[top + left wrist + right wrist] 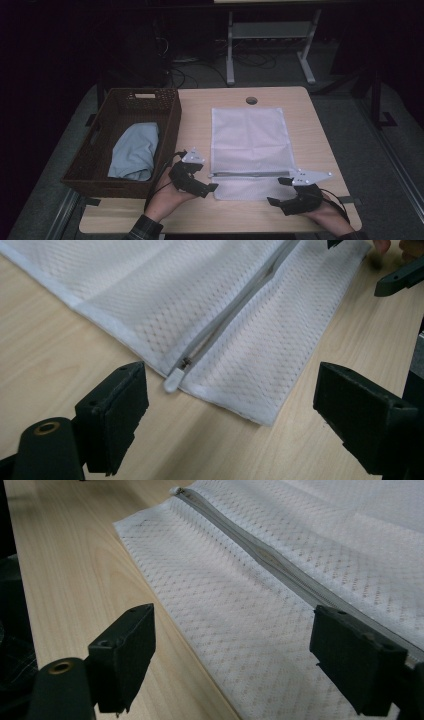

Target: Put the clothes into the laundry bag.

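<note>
Where table (200, 125) carries things: one mesh bag (248, 140), one basket (127, 100), one blue cloth (134, 150). Bag's zipper (247, 174) between left gripper (206, 186) and right gripper (278, 191). Both sets of jaws apart, clamping nothing.

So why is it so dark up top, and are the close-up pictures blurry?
High view: the room behind is nearly black, the light wooden table is dimly lit. Left gripper view: brighter, the white mesh zip bag and its zip pull look sharp. Right gripper view: the near black jaws are slightly soft.
</note>
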The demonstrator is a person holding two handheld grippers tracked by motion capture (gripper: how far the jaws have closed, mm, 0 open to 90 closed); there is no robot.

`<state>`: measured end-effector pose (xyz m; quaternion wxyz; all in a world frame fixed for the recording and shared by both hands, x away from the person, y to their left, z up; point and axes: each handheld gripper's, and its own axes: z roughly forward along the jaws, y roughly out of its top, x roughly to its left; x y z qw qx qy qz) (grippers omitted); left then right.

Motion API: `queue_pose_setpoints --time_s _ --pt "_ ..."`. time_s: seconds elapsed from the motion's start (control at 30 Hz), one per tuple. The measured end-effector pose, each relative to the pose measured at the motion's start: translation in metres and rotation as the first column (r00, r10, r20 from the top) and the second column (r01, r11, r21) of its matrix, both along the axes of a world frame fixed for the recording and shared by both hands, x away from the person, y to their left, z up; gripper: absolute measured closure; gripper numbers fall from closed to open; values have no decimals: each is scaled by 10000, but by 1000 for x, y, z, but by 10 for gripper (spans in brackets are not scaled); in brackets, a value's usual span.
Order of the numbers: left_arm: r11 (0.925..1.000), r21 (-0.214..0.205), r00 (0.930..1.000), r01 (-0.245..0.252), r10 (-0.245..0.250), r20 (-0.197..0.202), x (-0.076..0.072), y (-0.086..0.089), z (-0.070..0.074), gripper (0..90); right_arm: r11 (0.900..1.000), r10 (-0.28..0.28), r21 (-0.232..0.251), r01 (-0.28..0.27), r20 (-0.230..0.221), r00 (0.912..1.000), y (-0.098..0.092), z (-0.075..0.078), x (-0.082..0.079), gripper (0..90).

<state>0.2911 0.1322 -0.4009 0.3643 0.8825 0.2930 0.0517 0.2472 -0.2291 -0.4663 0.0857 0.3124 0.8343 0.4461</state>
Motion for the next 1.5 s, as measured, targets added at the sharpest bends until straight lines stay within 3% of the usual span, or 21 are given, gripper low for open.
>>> queue_pose_setpoints --time_s 0.23,0.6,1.03,1.5 --pt "10000 20 9999 7 -7 130 6 3 20 146 10000 -13 -44 13 91 10000 0 0 -1 177" --pt "10000 11 9999 81 -81 127 16 7 34 140 9996 -40 -270 44 143 9999 1 -3 0 165" --pt "9994 66 9988 -351 348 348 40 38 60 113 9995 24 -309 -16 235 9997 2 -4 0 161" --pt "9943 414 9938 -982 958 558 57 70 69 107 9996 10 -283 -3 232 9997 1 -4 0 161"
